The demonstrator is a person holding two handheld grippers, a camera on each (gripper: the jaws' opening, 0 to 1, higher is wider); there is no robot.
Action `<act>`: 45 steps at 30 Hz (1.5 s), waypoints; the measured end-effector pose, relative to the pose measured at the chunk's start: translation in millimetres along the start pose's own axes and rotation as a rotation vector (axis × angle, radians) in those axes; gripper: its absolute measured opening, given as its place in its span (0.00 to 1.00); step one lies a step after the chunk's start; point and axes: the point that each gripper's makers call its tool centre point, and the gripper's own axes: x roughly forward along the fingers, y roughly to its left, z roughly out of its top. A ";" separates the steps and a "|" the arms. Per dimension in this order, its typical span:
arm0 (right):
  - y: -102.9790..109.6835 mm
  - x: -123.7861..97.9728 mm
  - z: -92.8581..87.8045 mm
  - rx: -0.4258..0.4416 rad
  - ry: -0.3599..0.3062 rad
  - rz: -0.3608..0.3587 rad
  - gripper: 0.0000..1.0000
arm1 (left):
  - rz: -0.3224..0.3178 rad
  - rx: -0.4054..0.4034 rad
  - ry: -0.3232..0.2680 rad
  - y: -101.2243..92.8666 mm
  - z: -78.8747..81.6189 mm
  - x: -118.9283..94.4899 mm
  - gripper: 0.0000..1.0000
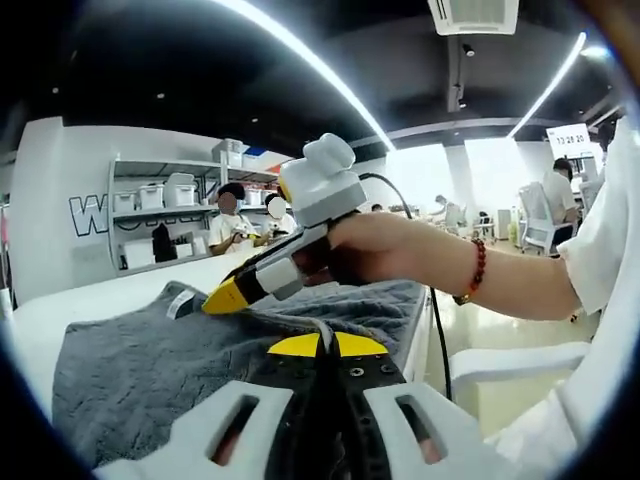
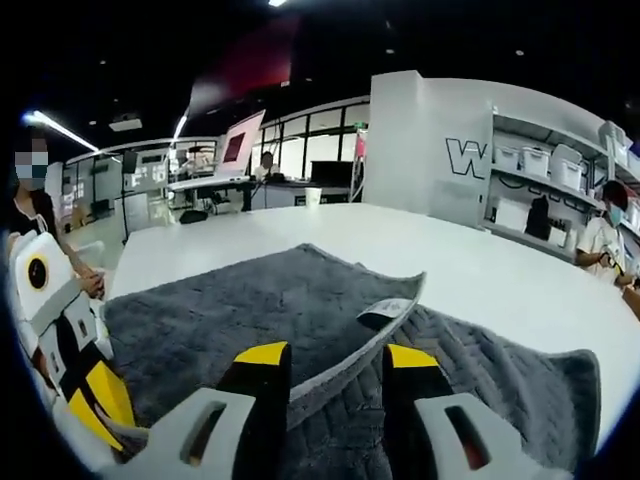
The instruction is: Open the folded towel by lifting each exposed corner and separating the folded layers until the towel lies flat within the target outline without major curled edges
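The grey towel (image 2: 300, 320) lies on the white table (image 2: 330, 235), spread over the near part of the top and reaching the near edge; one layer is lifted and its edge curls upward, with a small white label (image 2: 385, 310) at that raised corner. I cannot read any print on the label.

In the right gripper view, my right gripper (image 2: 335, 360) has its yellow-tipped jaws spread, one on each side of the raised towel edge, which runs between them; they are not pressed onto it.

In the left gripper view, my left gripper (image 1: 320, 343) has its jaws pressed together with a fold of towel running up into the tips; I read it as pinching the towel. The right gripper (image 1: 235, 293), held in a hand (image 1: 375, 245), comes in from the right with its yellow tip just above the cloth.

Readable writing: a large "W" on the far wall (image 2: 465, 155); a hanging sign (image 1: 567, 139) reads "13 29 20".
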 end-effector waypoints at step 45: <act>-21.5 40.8 11.3 0.008 0.056 -0.035 0.33 | -0.006 0.015 -0.011 -3.8 3.0 -4.4 0.03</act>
